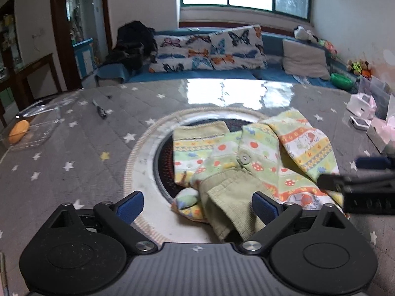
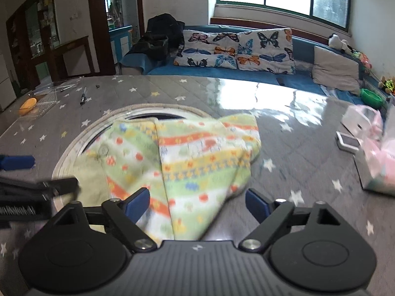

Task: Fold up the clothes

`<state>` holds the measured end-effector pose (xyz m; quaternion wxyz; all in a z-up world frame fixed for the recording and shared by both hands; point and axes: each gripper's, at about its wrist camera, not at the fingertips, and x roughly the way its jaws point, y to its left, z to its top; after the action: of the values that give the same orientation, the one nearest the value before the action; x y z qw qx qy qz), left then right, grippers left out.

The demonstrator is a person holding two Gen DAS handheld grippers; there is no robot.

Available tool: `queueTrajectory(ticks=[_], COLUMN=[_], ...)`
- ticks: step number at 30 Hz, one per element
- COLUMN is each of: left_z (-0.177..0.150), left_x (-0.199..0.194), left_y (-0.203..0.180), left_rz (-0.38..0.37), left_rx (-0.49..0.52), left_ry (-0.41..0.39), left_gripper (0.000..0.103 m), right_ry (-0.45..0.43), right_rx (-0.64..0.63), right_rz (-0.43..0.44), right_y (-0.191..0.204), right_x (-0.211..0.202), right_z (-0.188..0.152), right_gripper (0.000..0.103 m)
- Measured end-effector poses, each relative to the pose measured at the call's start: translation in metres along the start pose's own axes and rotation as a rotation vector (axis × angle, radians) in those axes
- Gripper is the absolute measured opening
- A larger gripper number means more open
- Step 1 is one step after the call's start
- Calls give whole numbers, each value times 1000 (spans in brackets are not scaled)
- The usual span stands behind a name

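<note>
Lying rumpled across the round inset of the star-print counter (image 1: 74,148), one small patterned garment (image 1: 259,162) sits between both grippers, likely for reach. Two grippers show: the left gripper (image 1: 197,204) and the right gripper (image 2: 197,202), jaws spread wide, gripping nothing.

Butterfly-print white cushions (image 1: 207,49) are leaning against a blue sofa (image 1: 222,75), while an orange oval object (image 1: 18,130) is sitting in a clear plastic tray (image 1: 37,137) on the star-patterned grey table cover (image 1: 81,148).
</note>
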<state>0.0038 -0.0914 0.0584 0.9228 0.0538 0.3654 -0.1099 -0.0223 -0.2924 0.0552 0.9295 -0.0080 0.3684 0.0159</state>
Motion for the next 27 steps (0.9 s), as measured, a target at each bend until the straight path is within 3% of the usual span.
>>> queueTrajectory(ticks=[2,5,8,9,15,21,24,27], left_z=[1,2,2,2,2,0,-2,-5], left_x=[6,14,17,17,15,5,-1,-9], left_y=[-1,-2,-4,-4,-2,-2,-4,-5], left_rz=[-16,-46,-86,-101,-139,-162,-174,-189], left_rx=[2,-7,-8,-6,-17,-10,-15,-11], left_ry=[17,38,50,53,39,14,4,-3], left_gripper=[88,72,50,39,13,8,7,6], right_ry=[-2,-4,0,5,25,14,13,12], right_rx=[-19,-49,-77,-81,-95,-72,-50,-73], right_rz=[3,8,12,12,18,28,42,68], right_y=[3,7,12,13,17,10,6,12], right_x=[8,20,32,36,52,50,48,47], right_z=[8,19,28,28,31,29,30,30], right_gripper=[84,81,76,75,51,15,14,28])
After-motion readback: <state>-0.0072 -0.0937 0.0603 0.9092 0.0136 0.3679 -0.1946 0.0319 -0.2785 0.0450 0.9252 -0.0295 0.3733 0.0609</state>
